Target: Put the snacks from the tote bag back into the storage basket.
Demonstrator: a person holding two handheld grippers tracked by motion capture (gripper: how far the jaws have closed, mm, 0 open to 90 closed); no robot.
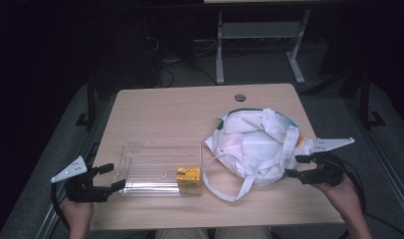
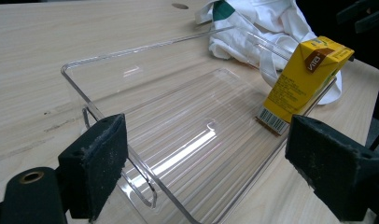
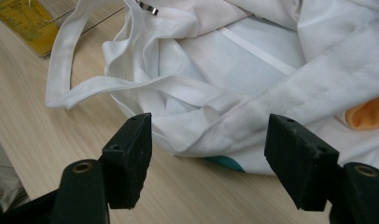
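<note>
A clear plastic tray (image 1: pixel 140 162) lies on the wooden table at the front left, and a yellow drink carton (image 1: pixel 188 179) stands in its front right corner. To the right sits a crumpled white cloth bag (image 1: pixel 259 144) with loose straps. My left gripper (image 1: pixel 112 177) is open at the tray's left end, its jaws on either side of the tray rim (image 2: pixel 73 84), with the carton (image 2: pixel 304 79) farther off. My right gripper (image 1: pixel 295 166) is open at the bag's right side, and folds of the bag (image 3: pixel 253 60) lie just ahead of its jaws, untouched.
Something orange (image 3: pixel 367 114) and a teal patch (image 3: pixel 225 162) peek out of the bag. A round cable hole (image 1: pixel 240 97) marks the table's far edge. Bare tabletop (image 1: pixel 160 114) stretches behind the tray. Desk legs and cables stand on the dark floor beyond.
</note>
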